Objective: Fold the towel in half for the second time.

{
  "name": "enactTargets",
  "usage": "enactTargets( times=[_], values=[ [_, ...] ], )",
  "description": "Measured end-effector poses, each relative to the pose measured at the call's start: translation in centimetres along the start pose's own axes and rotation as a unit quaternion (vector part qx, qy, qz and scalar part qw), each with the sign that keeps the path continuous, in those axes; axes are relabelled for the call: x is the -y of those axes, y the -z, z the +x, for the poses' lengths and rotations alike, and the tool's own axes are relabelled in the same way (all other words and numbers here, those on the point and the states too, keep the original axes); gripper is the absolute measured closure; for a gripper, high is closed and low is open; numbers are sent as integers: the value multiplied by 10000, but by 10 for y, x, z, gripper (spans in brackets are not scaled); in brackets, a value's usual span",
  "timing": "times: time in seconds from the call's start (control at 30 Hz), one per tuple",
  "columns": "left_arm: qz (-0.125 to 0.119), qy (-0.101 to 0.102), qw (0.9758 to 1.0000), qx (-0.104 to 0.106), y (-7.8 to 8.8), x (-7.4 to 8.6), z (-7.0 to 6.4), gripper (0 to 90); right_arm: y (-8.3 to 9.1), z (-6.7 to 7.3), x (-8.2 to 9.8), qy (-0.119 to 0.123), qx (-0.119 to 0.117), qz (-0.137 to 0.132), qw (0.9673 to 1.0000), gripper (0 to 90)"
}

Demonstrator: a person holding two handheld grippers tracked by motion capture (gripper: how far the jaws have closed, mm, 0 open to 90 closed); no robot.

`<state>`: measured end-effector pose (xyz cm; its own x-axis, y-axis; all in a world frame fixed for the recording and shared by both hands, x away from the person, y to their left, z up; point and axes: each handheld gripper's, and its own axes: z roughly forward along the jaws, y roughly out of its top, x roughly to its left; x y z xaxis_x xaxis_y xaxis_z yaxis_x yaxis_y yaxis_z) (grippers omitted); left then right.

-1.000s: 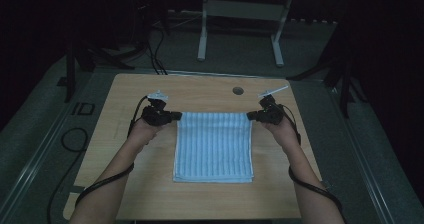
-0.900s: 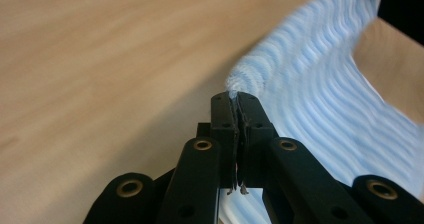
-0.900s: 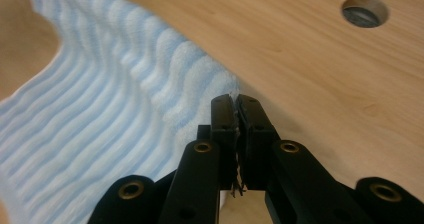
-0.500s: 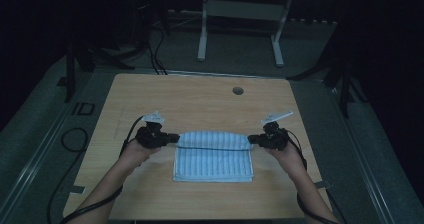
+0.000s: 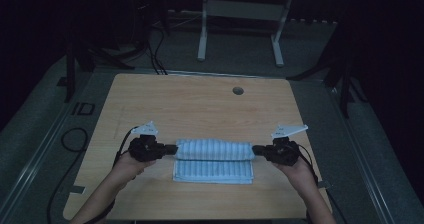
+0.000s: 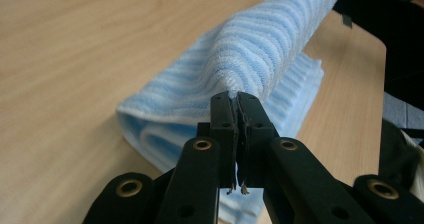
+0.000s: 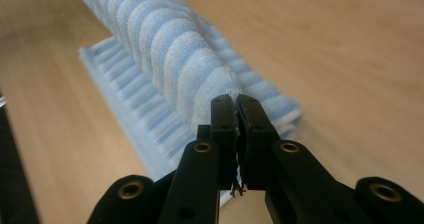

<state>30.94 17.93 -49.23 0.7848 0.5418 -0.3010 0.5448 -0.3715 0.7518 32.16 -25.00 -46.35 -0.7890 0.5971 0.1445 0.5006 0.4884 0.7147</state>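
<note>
A light blue striped towel lies on the wooden table, its far edge lifted and carried over toward the near edge in a fold. My left gripper is shut on the towel's left corner; the cloth edge is pinched between the two black jaws of my left gripper. My right gripper is shut on the right corner, and the raised roll of towel stretches away from my right gripper toward the other hand. The lower layer stays flat on the table.
A small round hole sits in the table's far part. Cables trail over the floor at the left. A white stand's legs rise beyond the table's far edge.
Both grippers have travelled toward the near edge, drawing the towel's far edge over itself. The flat towel now shows as a raised fold with a narrow strip beneath.
</note>
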Motion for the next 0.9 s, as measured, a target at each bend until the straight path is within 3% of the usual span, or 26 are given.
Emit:
enactTargets(
  times=[0.1,0.3,0.4,0.6,0.73,0.9],
  values=[
    [157,-25,9998,117,-5,11,-6,874,-6,8,14,-40,-127,171,9998,864],
    [373,123,9989,237,-13,29,-9,871,-24,18,39,-135,-319,456,9984,864],
    [444,109,9987,240,-15,34,-10,871,-29,18,47,-174,-256,560,9980,863],
    [602,266,9973,339,-20,46,-8,869,-28,13,59,-414,-362,506,9972,851],
    [817,263,9956,374,-27,54,-9,848,-30,12,67,-517,-365,593,9962,838],
    [854,268,9954,351,-27,56,-9,845,-34,16,77,-588,-420,666,9952,822]
  ],
)
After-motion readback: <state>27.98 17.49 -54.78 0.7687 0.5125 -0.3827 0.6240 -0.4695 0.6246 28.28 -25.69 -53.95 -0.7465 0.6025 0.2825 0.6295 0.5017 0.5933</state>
